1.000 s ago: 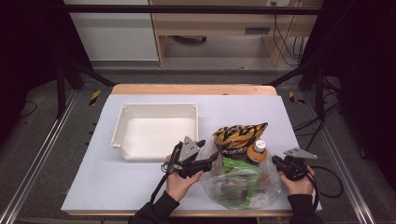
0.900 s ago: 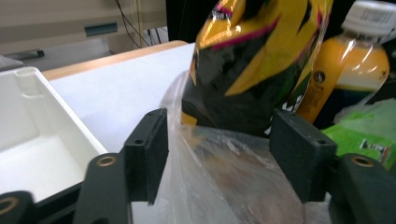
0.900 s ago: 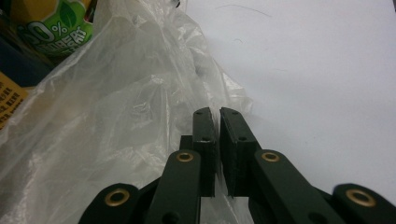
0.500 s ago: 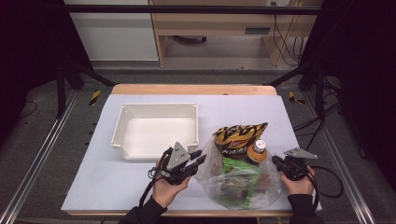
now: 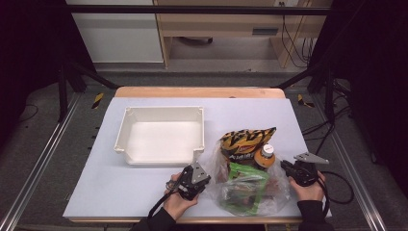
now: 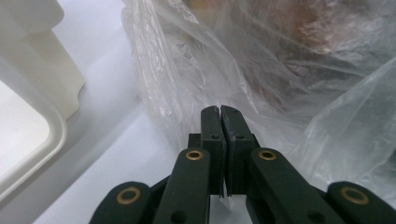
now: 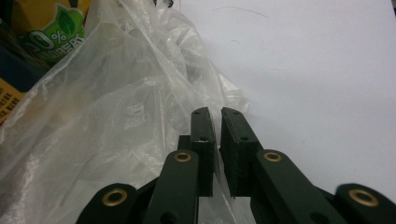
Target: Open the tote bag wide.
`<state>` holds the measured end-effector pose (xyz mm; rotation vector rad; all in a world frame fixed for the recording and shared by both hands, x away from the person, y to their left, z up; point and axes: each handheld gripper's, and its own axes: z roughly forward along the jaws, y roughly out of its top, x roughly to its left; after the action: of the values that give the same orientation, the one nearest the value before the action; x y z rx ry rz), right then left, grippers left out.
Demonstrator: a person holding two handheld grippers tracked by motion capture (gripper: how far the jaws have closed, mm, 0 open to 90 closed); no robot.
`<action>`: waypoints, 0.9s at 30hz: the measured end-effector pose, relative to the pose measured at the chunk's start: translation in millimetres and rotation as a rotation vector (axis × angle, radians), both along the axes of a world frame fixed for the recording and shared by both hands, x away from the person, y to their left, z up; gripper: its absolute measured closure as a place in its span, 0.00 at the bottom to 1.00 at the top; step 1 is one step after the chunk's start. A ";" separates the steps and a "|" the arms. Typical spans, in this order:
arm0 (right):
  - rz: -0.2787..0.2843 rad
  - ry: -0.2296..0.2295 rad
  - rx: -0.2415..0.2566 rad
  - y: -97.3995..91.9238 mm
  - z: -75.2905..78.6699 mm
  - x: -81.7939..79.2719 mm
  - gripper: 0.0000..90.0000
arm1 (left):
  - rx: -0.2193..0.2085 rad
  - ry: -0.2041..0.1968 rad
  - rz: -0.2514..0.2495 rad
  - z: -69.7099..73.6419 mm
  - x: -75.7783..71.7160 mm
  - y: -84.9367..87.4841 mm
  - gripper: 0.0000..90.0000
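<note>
Two grippers flank a clear plastic bag [image 5: 248,190] that lies crumpled at the near right of the table [image 5: 120,202], its thin film wrinkled and shiny. Inside it are a green packet [image 5: 245,174], an orange-capped bottle [image 5: 265,155] and a yellow-and-black striped snack bag [image 5: 246,139] that sticks out of the far end. To its left stands a white tray [image 5: 161,137] holding nothing, its near right corner close to the plastic bag.

The left gripper [image 6: 219,112] sits at the bag's left edge; its jaws have just been closing and now meet, with a sliver of film seen pinched low between the pads. The right gripper [image 7: 217,114] sits at the bag's right edge, jaws drawn narrow with a slim gap, the film bunched against them; whether film lies inside that gap I cannot tell.
</note>
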<state>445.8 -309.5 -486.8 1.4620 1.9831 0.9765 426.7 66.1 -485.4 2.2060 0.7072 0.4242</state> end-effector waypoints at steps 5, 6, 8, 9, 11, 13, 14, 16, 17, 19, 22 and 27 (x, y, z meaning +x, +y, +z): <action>-0.002 -0.016 0.013 -3.1 2.0 -0.7 0.86 | 0.004 -0.007 0.001 -0.2 -1.1 -0.9 0.98; -0.001 -0.025 0.029 -4.0 4.1 -1.8 0.83 | 0.003 -0.006 0.001 -0.2 -1.1 -0.7 0.98; -0.007 -0.074 0.089 -8.8 14.3 -6.6 0.76 | 0.001 -0.003 -0.001 -0.1 -0.8 -0.3 0.97; -0.007 -0.074 0.089 -8.8 14.3 -6.6 0.76 | -0.001 -0.001 0.000 -0.1 -0.6 -0.1 0.97; -0.009 -0.112 0.129 -10.7 21.9 -9.8 0.70 | -0.003 0.001 -0.001 -0.2 -0.5 0.1 0.97; -0.005 -0.142 0.149 -11.6 29.8 -12.3 0.65 | -0.004 0.001 0.000 -0.1 -0.7 0.0 0.97; -0.003 -0.162 0.157 -11.5 33.9 -13.6 0.63 | -0.008 0.005 0.000 0.1 -0.9 0.0 0.97; 0.010 -0.198 0.172 -10.1 45.9 -18.4 0.62 | -0.013 0.008 -0.002 0.5 -1.0 0.2 0.96; 0.016 -0.212 0.171 -9.5 49.8 -20.3 0.62 | -0.020 0.009 -0.002 0.9 -1.0 0.4 0.96; 0.032 -0.236 0.164 -7.6 58.7 -25.1 0.62 | -0.040 0.011 -0.004 4.5 -1.6 2.0 0.95; 0.074 -0.250 0.180 -1.2 72.1 -35.3 0.62 | -0.091 0.000 0.002 14.8 -3.7 6.6 0.89; 0.164 -0.237 0.208 17.1 83.2 -55.6 0.63 | -0.206 -0.058 0.011 47.5 -16.1 18.5 0.80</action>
<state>390.3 -292.4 -403.6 1.2321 1.8948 1.3948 410.6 84.6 -437.9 1.9897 0.6997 0.4013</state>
